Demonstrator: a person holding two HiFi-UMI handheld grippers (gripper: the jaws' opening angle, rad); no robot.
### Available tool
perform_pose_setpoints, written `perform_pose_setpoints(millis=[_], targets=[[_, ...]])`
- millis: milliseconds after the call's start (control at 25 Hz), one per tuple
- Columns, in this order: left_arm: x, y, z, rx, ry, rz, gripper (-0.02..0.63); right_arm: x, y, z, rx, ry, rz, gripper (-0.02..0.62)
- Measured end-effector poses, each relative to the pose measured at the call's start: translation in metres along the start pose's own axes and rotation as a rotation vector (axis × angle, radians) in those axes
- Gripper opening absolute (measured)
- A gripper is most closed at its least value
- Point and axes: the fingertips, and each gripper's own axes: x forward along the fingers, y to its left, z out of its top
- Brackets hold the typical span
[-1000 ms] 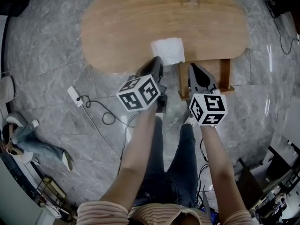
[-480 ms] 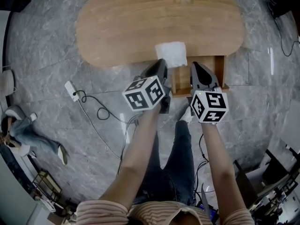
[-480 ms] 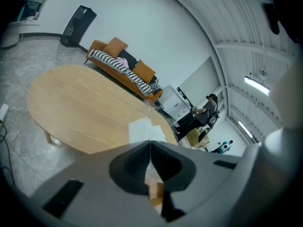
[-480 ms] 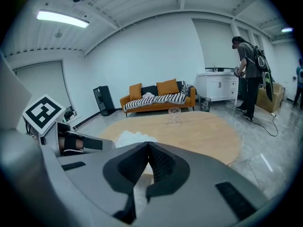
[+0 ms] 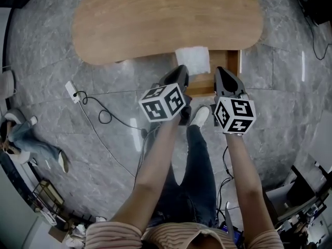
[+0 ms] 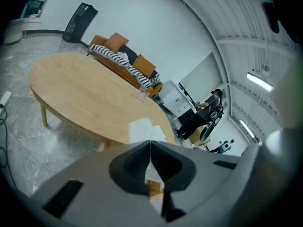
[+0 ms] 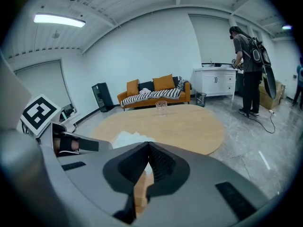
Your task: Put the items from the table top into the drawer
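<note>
Closest to me, both tools hang over the floor just short of the desk's front edge. The left gripper (image 5: pixel 179 72) has its fingers clenched with nothing between them, and the right gripper (image 5: pixel 223 75) is clenched and empty too. The only print on them is the black-and-white square markers on their cubes, and I see no brand, label or word to read anywhere. Just past their tips the drawer (image 5: pixel 237 71) stands pulled out from under the desk (image 5: pixel 155 19). The white folded sheet (image 5: pixel 193 60), cloth or paper, lies at the desk's near edge right beside the drawer's left side, and I cannot tell whether it overhangs the edge. It looks light, soft and limp, so I would expect it to crumple or unfold rather than lift as one piece. The fingers would have to part first, and a pinch on its near edge, through all the layers, seems the safest hold. Further back a small clear glass (image 7: pixel 161 107) stands alone near the far rim; it is probably hard, slippery and breakable. Beyond it sits an orange sofa (image 7: pixel 154 94).
</note>
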Motion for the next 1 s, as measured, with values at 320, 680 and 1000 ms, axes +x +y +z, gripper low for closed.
perform_pose_setpoints(millis=[320, 680, 1000], targets=[[0.037, -0.025, -0.073, 0.001, 0.057, 0.024, 0.017, -0.023, -0.067, -0.049, 0.018, 0.059, -0.015, 0.009], [0.091, -0.039, -0.132, -0.034, 0.101, 0.011, 0.017, -0.034, -0.117, -0.098, 0.045, 0.101, -0.033, 0.009], [0.14, -0.04, -0.167, -0.039, 0.126, 0.019, 0.017, -0.03, -0.154, -0.136, 0.055, 0.148, -0.06, 0.009]])
